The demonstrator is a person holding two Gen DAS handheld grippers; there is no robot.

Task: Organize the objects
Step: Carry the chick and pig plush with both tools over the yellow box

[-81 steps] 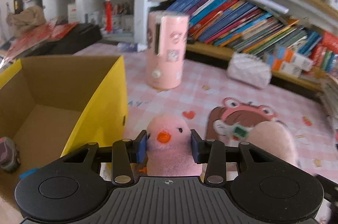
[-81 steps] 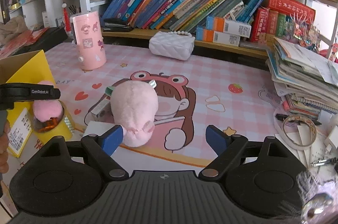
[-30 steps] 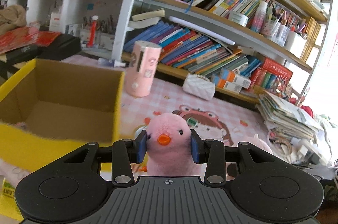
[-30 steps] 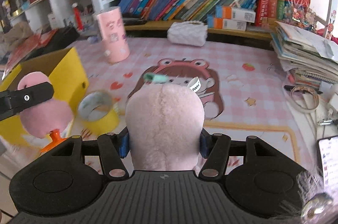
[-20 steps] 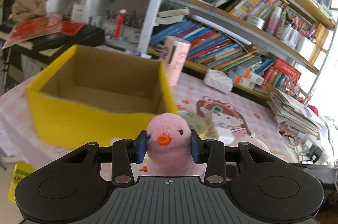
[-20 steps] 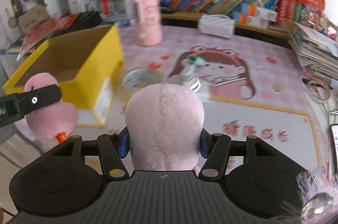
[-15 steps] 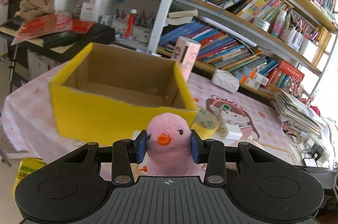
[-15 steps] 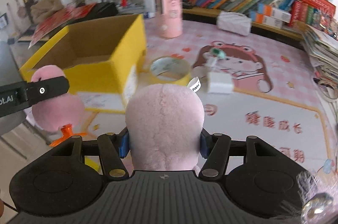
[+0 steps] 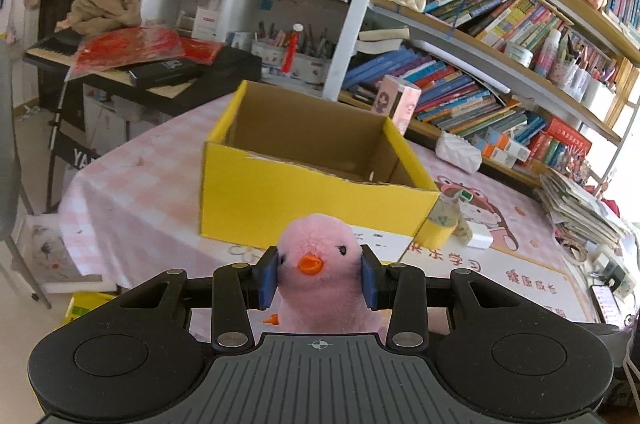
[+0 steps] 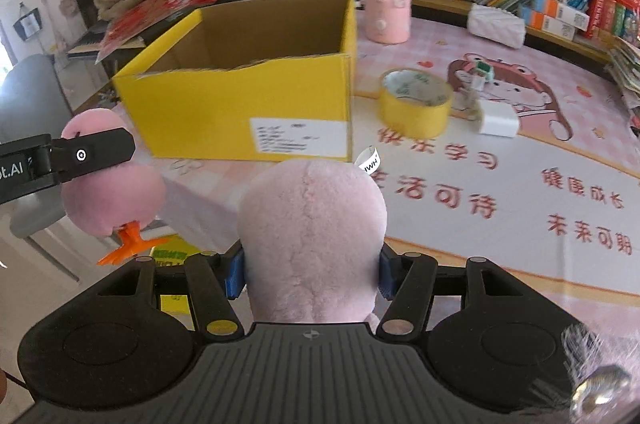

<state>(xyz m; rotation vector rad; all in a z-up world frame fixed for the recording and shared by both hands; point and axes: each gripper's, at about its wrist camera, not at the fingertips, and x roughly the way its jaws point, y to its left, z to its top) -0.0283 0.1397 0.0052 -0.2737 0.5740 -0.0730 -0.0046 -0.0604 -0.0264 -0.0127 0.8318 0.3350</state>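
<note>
Left wrist view: the left gripper (image 9: 319, 282) is clamped on a fuzzy pink chick plush (image 9: 320, 264), beak showing, held off the worktop before the open yellow cardboard box (image 9: 304, 192).

Right wrist view: the right gripper (image 10: 308, 272) squeezes a rounded pale-pink plush (image 10: 312, 224), seam-side up; only here the chick's orange feet (image 10: 128, 244) and a yellow tape roll (image 10: 414, 104) show.

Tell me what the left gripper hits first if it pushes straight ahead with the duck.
Likely the near wall of the yellow box. The left gripper, shut on the pink duck, points at that wall from off the table's edge; depth is unclear.
</note>
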